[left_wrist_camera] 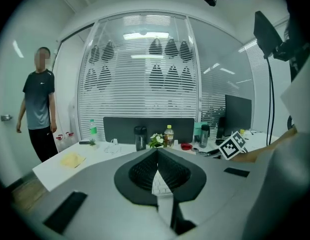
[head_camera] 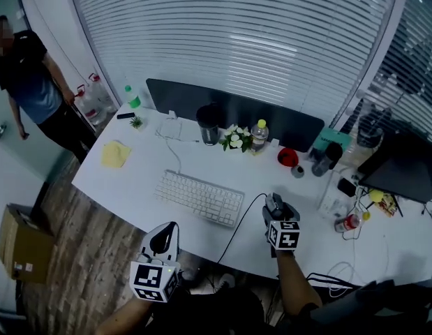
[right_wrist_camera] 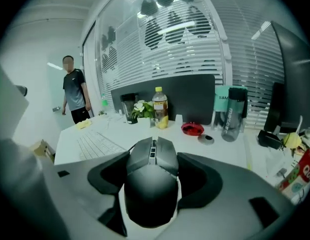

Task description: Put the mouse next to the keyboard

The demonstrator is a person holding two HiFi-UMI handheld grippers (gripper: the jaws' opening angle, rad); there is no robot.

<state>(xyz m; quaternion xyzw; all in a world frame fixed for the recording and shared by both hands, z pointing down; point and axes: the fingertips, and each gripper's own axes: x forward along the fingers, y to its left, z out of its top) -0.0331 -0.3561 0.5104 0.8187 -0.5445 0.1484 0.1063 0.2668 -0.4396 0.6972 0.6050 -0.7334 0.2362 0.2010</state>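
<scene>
White desk (head_camera: 132,187) in an office, slatted blinds (head_camera: 236,40) on curved glass behind it, dark divider panel (head_camera: 236,107) along the far edge.

Right gripper (right_wrist_camera: 153,156): jaws wide and clamped on the sides of the black mouse (right_wrist_camera: 150,194), which fills the gap between them, wheel end pointing to the far side. In the head view it sits at the near edge of the desk, right of the keyboard (head_camera: 199,197), with a strip of bare desk between them. Can't tell if the mouse is touching the desk or just above it. Its cable (head_camera: 238,232) runs from the mouse towards the near edge.

Left gripper (left_wrist_camera: 157,154): tips together, nothing held. It hangs just off the near edge, left of the right gripper and aimed at the keyboard, whose keys show through the gap behind the tips.

Further out, along the divider from left to right: dark tumbler (head_camera: 208,124), small flowers (head_camera: 236,138), yellow-capped bottle (head_camera: 259,137), red bowl (head_camera: 287,157). Yellow cloth (head_camera: 115,153) at the left end of the desk. A person (head_camera: 31,82) stands far left, off the desk; a cardboard box (head_camera: 20,243) sits on the floor near left.
</scene>
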